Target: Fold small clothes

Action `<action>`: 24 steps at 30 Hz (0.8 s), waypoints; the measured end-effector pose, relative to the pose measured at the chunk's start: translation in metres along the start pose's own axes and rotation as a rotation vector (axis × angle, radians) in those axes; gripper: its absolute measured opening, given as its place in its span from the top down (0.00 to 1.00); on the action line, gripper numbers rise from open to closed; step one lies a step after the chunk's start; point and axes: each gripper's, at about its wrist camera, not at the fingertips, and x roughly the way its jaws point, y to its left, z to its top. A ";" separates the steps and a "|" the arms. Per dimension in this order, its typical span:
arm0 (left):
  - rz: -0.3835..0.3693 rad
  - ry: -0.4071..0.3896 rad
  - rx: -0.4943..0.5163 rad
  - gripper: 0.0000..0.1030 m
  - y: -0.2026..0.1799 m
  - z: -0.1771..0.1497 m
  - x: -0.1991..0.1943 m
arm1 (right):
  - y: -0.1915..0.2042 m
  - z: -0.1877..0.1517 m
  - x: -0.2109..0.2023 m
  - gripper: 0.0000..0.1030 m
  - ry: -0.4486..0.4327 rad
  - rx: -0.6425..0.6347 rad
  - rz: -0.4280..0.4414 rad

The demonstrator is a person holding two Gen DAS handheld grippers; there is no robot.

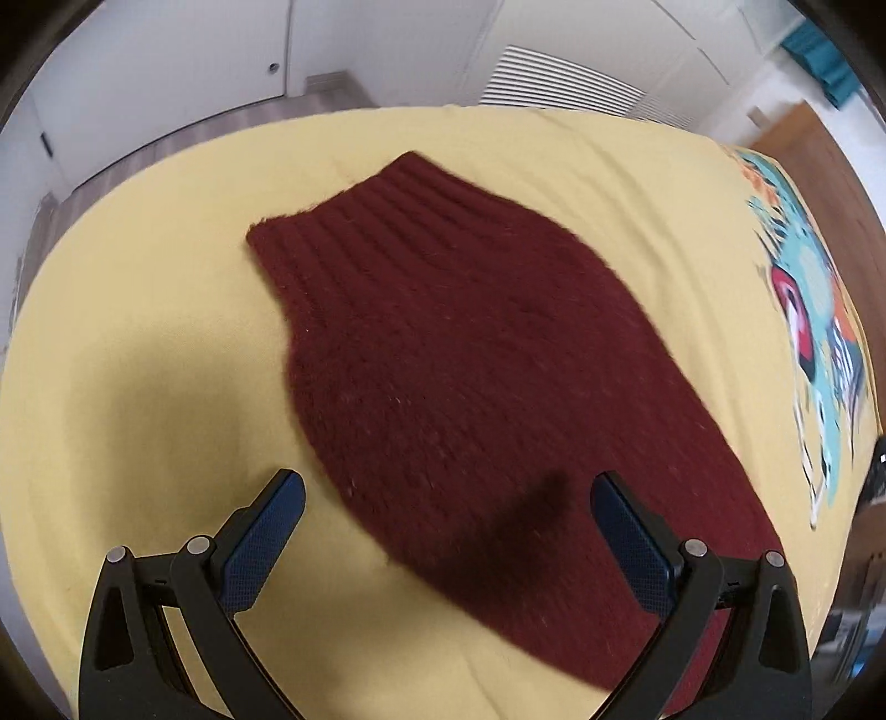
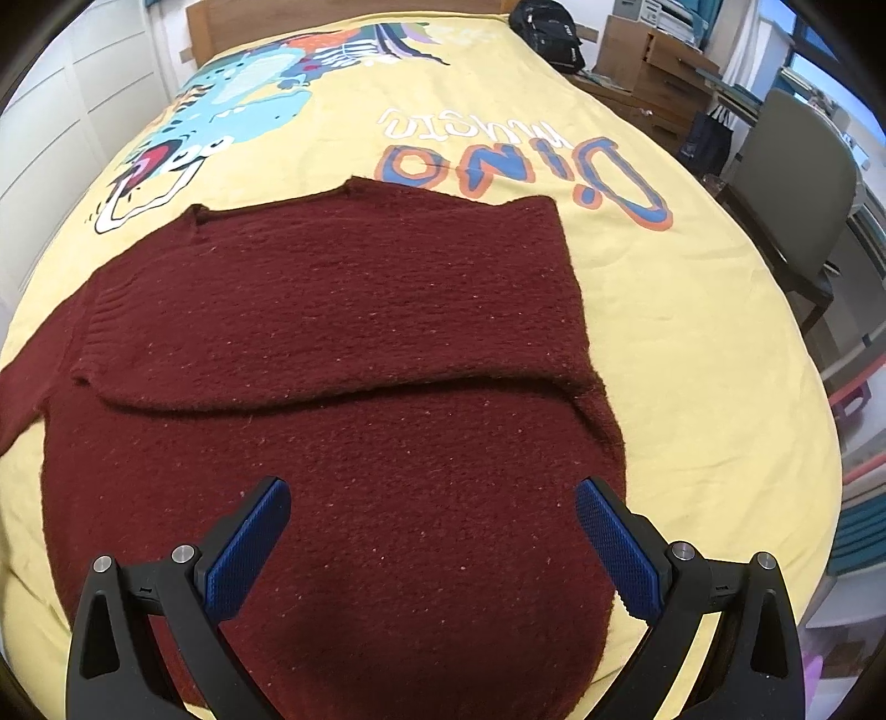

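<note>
A dark red knitted sweater (image 2: 360, 454) lies flat on the yellow bedspread (image 2: 692, 332). In the right wrist view one sleeve (image 2: 343, 310) is folded across the body, its ribbed cuff at the left. My right gripper (image 2: 432, 498) is open and empty, hovering over the sweater's body. In the left wrist view the other sleeve (image 1: 470, 360) stretches away, its ribbed cuff (image 1: 365, 216) at the far end. My left gripper (image 1: 447, 493) is open and empty above the near part of this sleeve, left fingertip over bare bedspread (image 1: 138, 332).
The bedspread carries a dinosaur print (image 2: 232, 111) and "Dino" lettering (image 2: 526, 171). Beyond the bed are a black backpack (image 2: 548, 33), a wooden drawer unit (image 2: 653, 72) and a grey chair (image 2: 797, 188). White cupboards (image 1: 166, 55) and a vent (image 1: 559, 83) stand behind the bed's edge.
</note>
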 end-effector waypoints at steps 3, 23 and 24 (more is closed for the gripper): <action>0.010 0.013 0.017 0.03 -0.001 0.005 0.009 | 0.000 0.001 0.004 0.01 0.009 -0.003 0.001; -0.164 -0.045 0.446 0.88 -0.115 -0.058 -0.058 | -0.014 0.012 0.002 0.01 -0.033 0.010 0.015; -0.182 -0.040 0.469 0.88 -0.125 -0.068 -0.064 | -0.016 0.013 0.001 0.01 -0.037 0.012 0.018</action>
